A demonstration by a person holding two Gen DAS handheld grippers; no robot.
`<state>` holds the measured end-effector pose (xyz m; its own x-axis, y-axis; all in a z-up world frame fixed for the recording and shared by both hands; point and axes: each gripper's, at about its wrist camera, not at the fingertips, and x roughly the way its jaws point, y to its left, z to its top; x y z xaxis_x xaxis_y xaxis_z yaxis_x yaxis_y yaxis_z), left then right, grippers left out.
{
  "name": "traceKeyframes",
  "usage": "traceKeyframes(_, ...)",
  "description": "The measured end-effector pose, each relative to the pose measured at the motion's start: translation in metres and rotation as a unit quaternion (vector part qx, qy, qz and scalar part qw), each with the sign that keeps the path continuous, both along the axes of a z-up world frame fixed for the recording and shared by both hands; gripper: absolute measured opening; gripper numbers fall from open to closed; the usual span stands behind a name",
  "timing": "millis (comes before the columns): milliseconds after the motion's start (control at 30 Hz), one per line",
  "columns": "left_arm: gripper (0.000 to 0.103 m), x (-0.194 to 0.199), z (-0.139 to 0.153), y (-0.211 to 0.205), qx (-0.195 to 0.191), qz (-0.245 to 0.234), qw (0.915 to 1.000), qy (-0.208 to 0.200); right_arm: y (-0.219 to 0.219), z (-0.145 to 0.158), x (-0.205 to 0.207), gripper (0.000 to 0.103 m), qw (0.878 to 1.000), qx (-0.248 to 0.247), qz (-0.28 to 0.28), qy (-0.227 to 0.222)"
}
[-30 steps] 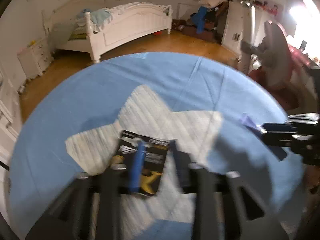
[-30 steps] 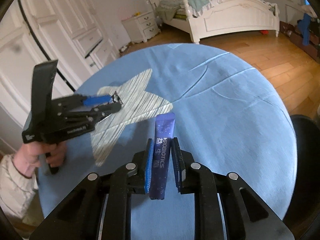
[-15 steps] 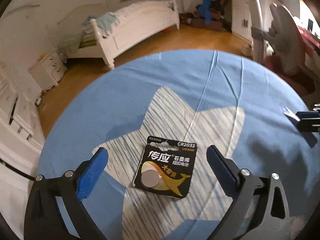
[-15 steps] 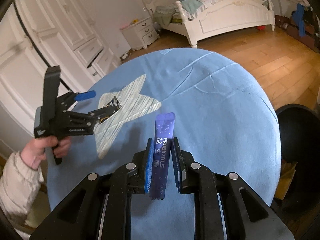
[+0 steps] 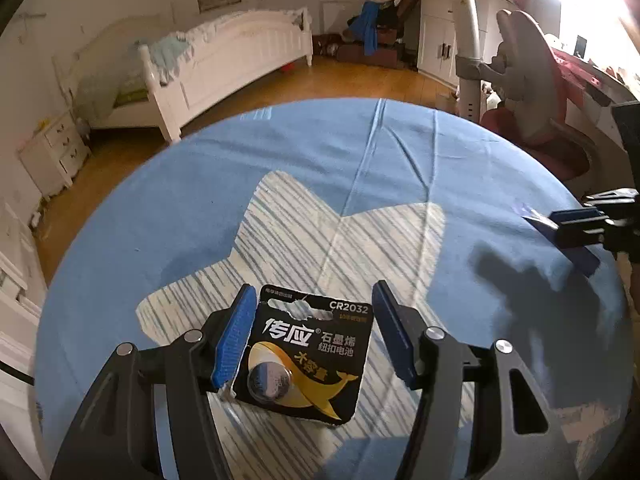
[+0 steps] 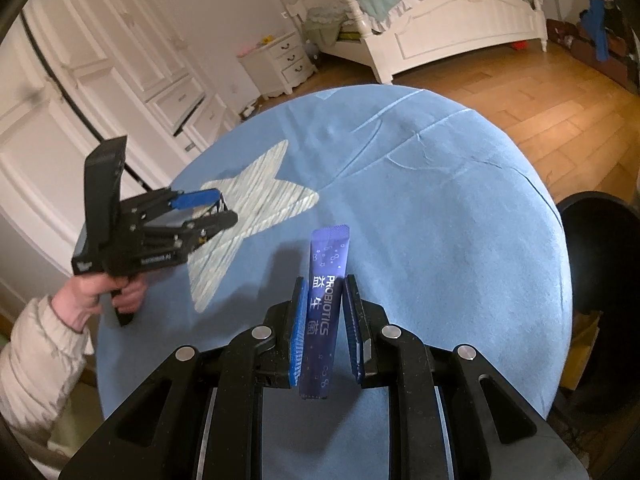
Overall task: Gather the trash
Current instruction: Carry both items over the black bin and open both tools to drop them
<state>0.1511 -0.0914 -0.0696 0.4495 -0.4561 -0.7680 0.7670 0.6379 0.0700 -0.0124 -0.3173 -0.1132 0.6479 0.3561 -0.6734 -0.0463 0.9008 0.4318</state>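
Observation:
A black CR2032 battery card (image 5: 308, 354) lies flat on the white star of the round blue table (image 5: 320, 168). My left gripper (image 5: 314, 304) straddles it, fingers on both sides; the left pad (image 5: 234, 336) touches the card's edge, the right pad (image 5: 390, 332) stands slightly off. My right gripper (image 6: 325, 286) is shut on a purple probiotics sachet (image 6: 325, 296), held upright above the table. The left gripper also shows in the right wrist view (image 6: 208, 210), and the right gripper with the sachet shows at the right edge of the left wrist view (image 5: 560, 226).
A black round bin (image 6: 600, 264) stands on the floor beside the table's right edge. A white bed (image 5: 224, 64), a nightstand (image 6: 280, 60), white wardrobes (image 6: 100, 80) and a grey chair (image 5: 528, 80) surround the table on a wooden floor.
My left gripper opened wide over the battery card, then narrowed around it. My right gripper kept the sachet and drifted slightly toward the bin side.

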Motion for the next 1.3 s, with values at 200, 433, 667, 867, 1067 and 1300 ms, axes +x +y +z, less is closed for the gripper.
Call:
traceKeyframes(200, 0.059, -0.024, 0.026, -0.009, -0.045, -0.012, 0.9988, -0.016, -0.005, 0.003, -0.003, 0.019, 1.000, 0.014, -0.006, -0.011)
traceKeyframes(433, 0.059, -0.059, 0.067, -0.062, -0.097, -0.063, 0.9927, -0.037, -0.048, 0.029, -0.022, 0.019, 0.997, 0.029, -0.057, -0.053)
traceKeyframes(667, 0.059, -0.087, 0.079, -0.141, -0.134, -0.114, 0.9841, -0.022, -0.118, 0.043, -0.058, 0.019, 0.986, 0.030, -0.142, -0.086)
traceKeyframes(867, 0.059, -0.103, 0.070, -0.201, -0.148, -0.145, 0.9782, 0.007, -0.175, 0.025, -0.087, 0.019, 0.974, 0.028, -0.213, -0.072)
traceKeyframes(1067, 0.059, -0.113, 0.057, -0.253, -0.148, -0.170, 0.9735, 0.039, -0.210, -0.001, -0.107, 0.019, 0.968, 0.030, -0.245, -0.050)
traceKeyframes(1300, 0.059, -0.119, 0.040, -0.290, -0.130, -0.190, 0.9711, 0.062, -0.229, -0.024, -0.114, 0.019, 0.964, 0.025, -0.262, -0.031)
